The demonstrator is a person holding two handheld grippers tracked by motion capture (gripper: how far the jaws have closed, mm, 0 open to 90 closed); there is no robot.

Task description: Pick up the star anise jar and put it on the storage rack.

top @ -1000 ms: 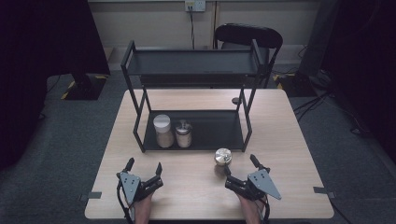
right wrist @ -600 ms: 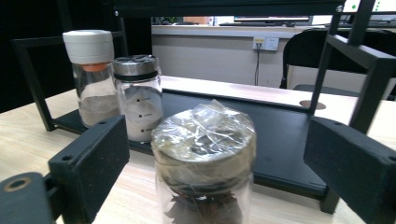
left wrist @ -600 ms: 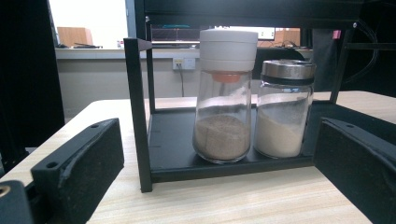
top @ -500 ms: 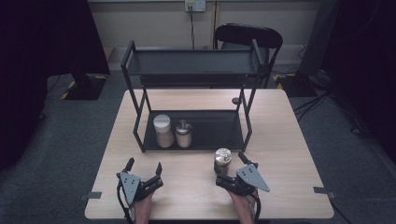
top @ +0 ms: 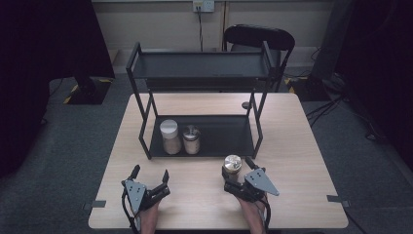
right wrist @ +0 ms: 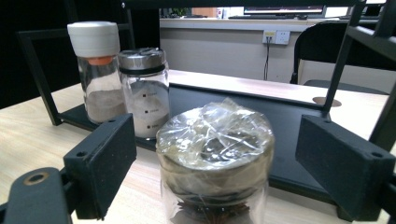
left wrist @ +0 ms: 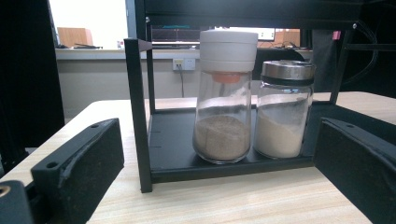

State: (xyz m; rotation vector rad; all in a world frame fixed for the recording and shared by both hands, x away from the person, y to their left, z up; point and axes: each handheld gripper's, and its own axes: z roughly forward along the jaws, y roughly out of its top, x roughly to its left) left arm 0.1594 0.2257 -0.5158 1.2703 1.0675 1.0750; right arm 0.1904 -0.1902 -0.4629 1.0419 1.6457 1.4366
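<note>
I stand at a pale wooden counter [top: 302, 146] on a grey carpeted floor [top: 73, 161]. Beyond the counter's far edge stands a black chair [top: 259, 36], pushed against a cream wall [top: 156, 24]. A white wall socket [top: 203, 6] sits above the counter's far side, with a cable hanging down. Dark curtains [top: 44, 44] hang off the counter's left and right. Yellow-black tape [top: 70, 90] marks the floor to its far left.

The right gripper's [right wrist: 212, 172] 2 black jaws stand on either side of a glass jar [right wrist: 215, 158] whose top is wrapped in clear film; gaps show on both sides, and the jaws have just been closing. Behind the jar, on the black rack's [right wrist: 289, 116] lower shelf, stand 2 shakers side by side: a white-capped one [right wrist: 95, 70] and a steel-lidded one [right wrist: 144, 91].
</note>
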